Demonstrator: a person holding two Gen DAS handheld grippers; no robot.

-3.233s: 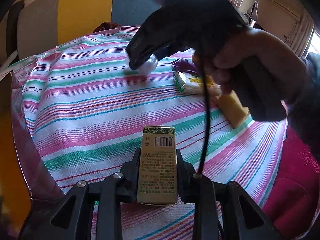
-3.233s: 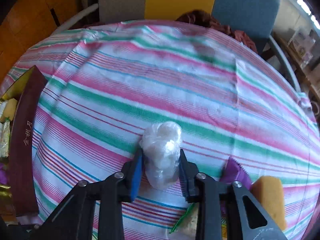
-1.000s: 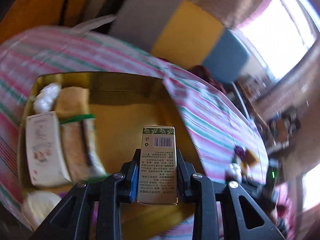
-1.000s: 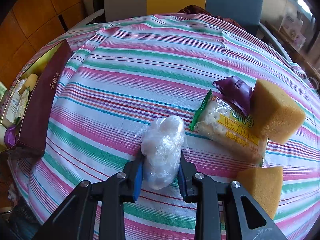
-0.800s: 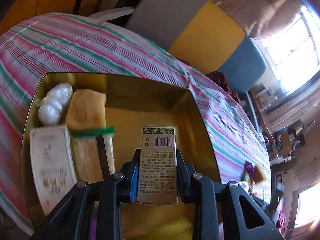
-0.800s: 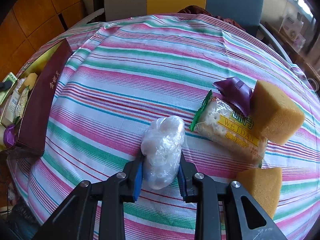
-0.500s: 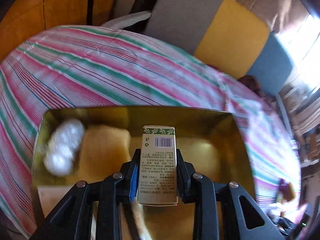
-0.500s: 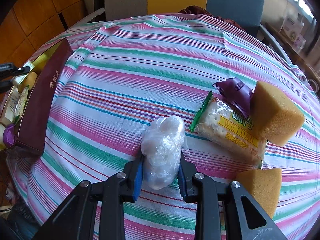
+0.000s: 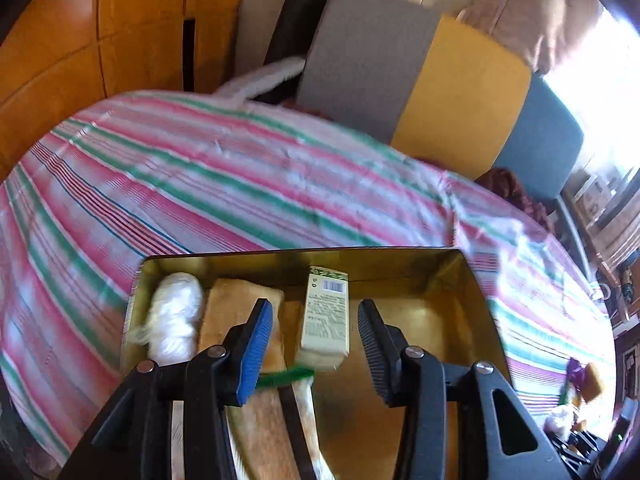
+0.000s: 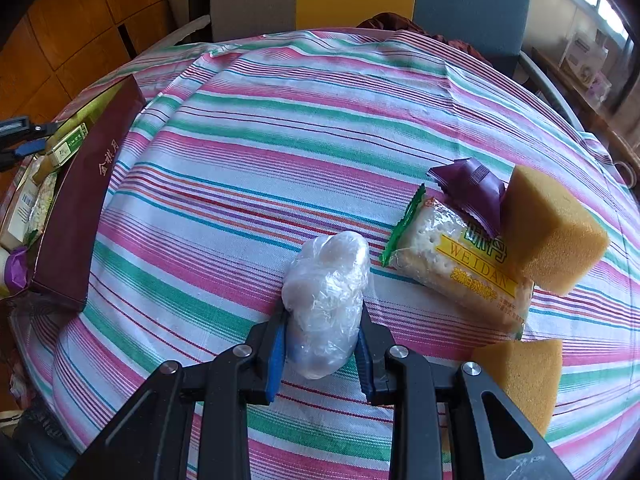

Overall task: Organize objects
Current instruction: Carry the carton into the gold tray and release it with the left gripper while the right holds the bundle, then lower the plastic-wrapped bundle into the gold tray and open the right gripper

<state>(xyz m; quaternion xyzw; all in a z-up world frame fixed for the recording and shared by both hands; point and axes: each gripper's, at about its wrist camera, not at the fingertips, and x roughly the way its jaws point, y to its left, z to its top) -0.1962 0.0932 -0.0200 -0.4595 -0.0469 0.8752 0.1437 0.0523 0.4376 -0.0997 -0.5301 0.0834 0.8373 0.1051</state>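
A: We're over the gold tin (image 9: 472, 292) with the left gripper (image 9: 314, 344), and its jaws have just been opening. The green-and-cream carton (image 9: 325, 316) stands between them, but neither pad touches it.

B: Right, we see a clear gap on both sides. The carton sits inside the tin, upright or leaning a little; we can't tell which from this angle.

A: To its left in the tin we've got a tan sponge (image 9: 236, 300), then a white plastic-wrapped bundle (image 9: 174, 320) against the left wall. A cracker pack with a green edge (image 9: 286, 376) lies nearer to us, partly hidden by the blue pad.

B: On the other side, our right gripper (image 10: 322, 344) is pinching a clear-wrapped white bundle (image 10: 326, 288), pads pressed into both flanks, over the striped tablecloth (image 10: 280, 128).

A: Just beside that bundle lies the WEIDAN cracker packet (image 10: 460, 264), with a purple sachet (image 10: 472, 192) overlapping its far end.

B: A yellow sponge block (image 10: 552, 236) leans against the packet, and a second sponge (image 10: 520, 376) sits near our right finger.

A: Far left in the right wrist view we spot the tin's maroon side (image 10: 86, 200) at the table edge, well apart from the bundle.
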